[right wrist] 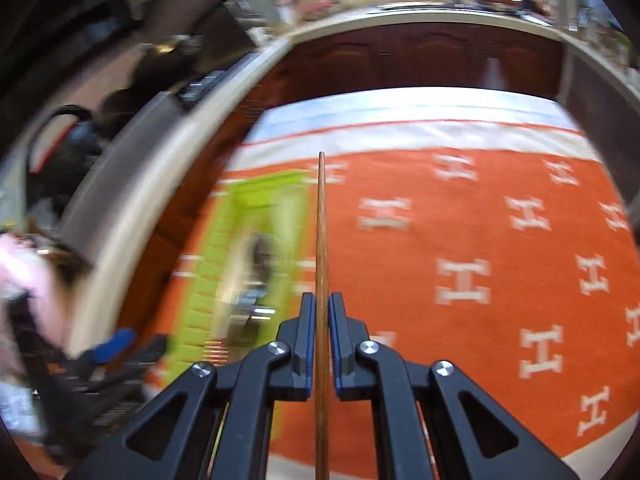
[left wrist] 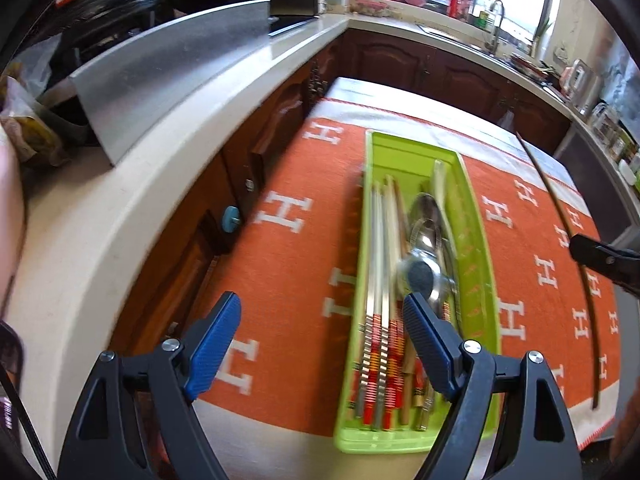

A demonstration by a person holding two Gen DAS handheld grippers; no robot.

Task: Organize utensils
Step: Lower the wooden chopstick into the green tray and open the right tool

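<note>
Our right gripper (right wrist: pixel 321 312) clamps a thin brown wooden chopstick (right wrist: pixel 321 232) between its fingers, tip pointing ahead over the orange H-patterned cloth (right wrist: pixel 480 240). Our left gripper (left wrist: pixel 322 316) gapes empty beside the lime-green plastic utensil tray (left wrist: pixel 478 280), whose contents blur.

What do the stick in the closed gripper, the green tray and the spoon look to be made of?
Stick: probably wood, going by its brown grain and matt look.
Tray: likely plastic, being bright lime green, smooth and slightly glossy with a moulded rim.
Spoon: apparently polished metal, silvery with mirror-like reflections, though it is blurred.
</note>
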